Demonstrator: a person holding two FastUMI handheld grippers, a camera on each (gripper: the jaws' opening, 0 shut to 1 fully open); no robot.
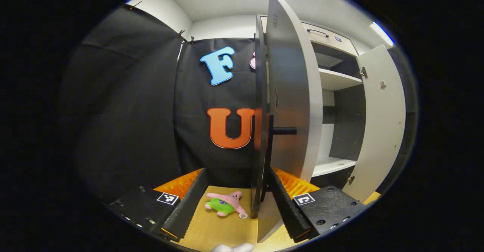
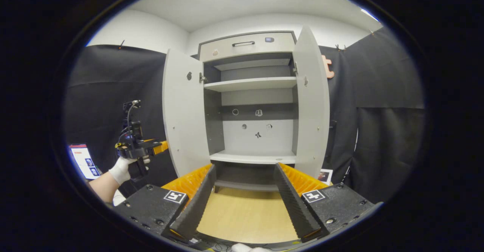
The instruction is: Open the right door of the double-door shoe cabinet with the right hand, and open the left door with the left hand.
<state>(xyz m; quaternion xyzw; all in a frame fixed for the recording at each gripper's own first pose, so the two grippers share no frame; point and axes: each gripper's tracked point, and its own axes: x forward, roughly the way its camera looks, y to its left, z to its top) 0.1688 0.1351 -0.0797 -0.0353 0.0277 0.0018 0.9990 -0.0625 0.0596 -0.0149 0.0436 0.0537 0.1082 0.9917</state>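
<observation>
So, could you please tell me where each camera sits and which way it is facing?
Left gripper view: rides the left tool, close against the open left door, looking along its edge; its own fingers show, spread either side of that edge.
Right gripper view: rides the right tool, set back, facing squarely into the cabinet; its fingers show, plus a gloved hand holding the left tool.
Shared: both open doors and the shelves.
</observation>
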